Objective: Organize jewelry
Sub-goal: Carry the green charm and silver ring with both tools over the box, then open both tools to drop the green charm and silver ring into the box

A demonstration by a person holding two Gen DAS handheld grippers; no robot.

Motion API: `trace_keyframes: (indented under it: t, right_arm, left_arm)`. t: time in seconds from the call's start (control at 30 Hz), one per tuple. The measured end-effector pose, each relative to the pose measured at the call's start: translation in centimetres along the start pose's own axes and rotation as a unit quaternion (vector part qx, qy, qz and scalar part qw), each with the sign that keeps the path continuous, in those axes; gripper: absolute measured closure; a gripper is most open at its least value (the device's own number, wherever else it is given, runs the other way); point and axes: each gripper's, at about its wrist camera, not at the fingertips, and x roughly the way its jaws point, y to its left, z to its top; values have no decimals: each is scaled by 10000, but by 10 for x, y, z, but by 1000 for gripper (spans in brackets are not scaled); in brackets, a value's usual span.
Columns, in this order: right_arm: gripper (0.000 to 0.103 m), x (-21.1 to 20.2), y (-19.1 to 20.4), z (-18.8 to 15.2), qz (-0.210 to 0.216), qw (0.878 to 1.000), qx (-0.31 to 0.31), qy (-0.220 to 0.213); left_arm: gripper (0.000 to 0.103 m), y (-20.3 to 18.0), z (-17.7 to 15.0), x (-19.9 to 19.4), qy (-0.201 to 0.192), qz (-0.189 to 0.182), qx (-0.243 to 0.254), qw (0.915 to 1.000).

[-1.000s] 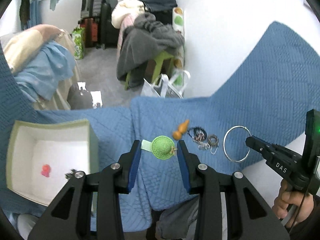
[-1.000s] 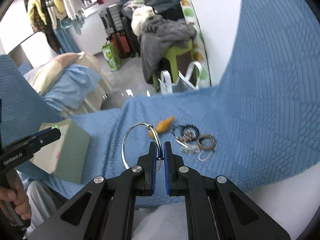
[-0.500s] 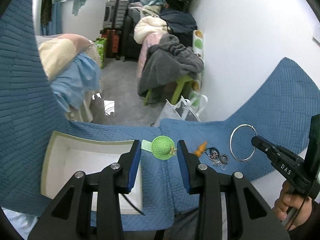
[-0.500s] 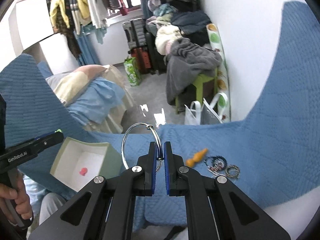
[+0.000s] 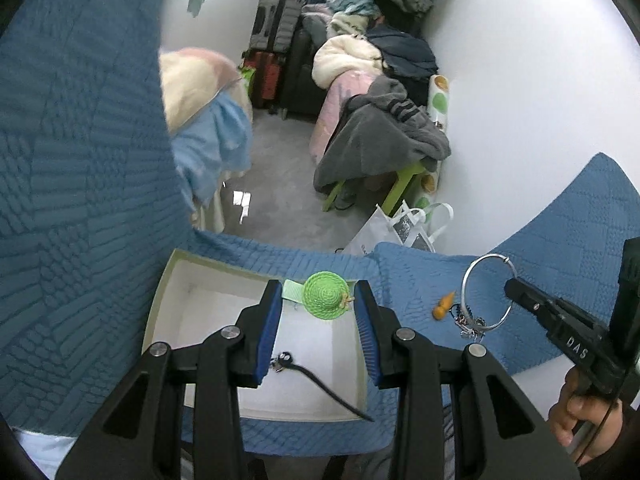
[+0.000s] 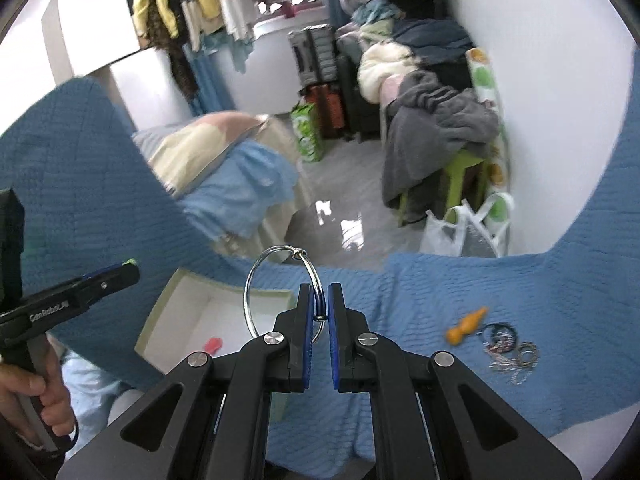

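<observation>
Between the blue pads of the left gripper [image 5: 316,306] sits a green crocheted hat clip [image 5: 323,295], pinched by its brim and pale green tab, hanging over the open white box [image 5: 160,292]. Inside that box a dark corded piece [image 5: 316,380] lies at about 6 o'clock from the clip. Over at 3 o'clock, the right gripper [image 6: 319,312] is closed on the thin wire of a silver bangle [image 6: 256,280], which stands up from the jaws toward 11 o'clock, the box below and to the left of it, a small red item [image 6: 213,345] on its floor.

Both pieces look to be in transit to the box. Next, each gripper probably needs to lower over the white floor and release, the clip first since it is already above it.

Still on the blue quilt [image 6: 560,320], at 3 o'clock from the right gripper, lie an orange charm [image 6: 466,326] and a tangle of small chains and rings [image 6: 508,346].

Readable writing: "DAS" on the right tool, "GenRobot.AI" on the left.
</observation>
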Motion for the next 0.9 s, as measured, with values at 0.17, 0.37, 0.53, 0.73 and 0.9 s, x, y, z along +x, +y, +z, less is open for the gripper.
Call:
trace_keyframes:
  t: [0.17, 0.37, 0.53, 0.73, 0.9]
  right_arm:
    - [99, 33, 28, -14, 161, 9989, -121, 420]
    - [99, 74, 60, -35, 278, 9941, -320, 1000]
    - [98, 100, 78, -52, 271, 9885, -546, 1383]
    - [98, 127, 85, -71, 338, 9813, -606, 1794]
    - [98, 135, 88, -85, 391, 9770, -628, 2002]
  left_arm:
    - [65, 24, -10, 17, 243, -11, -171, 9996]
    - [65, 44, -28, 41, 585, 117, -167, 9981]
    - [65, 62, -44, 59, 833, 199, -237, 9960]
    - [65, 77, -63, 82, 1169, 333, -328, 9920]
    - [65, 79, -73, 93, 1384, 394, -334, 9890]
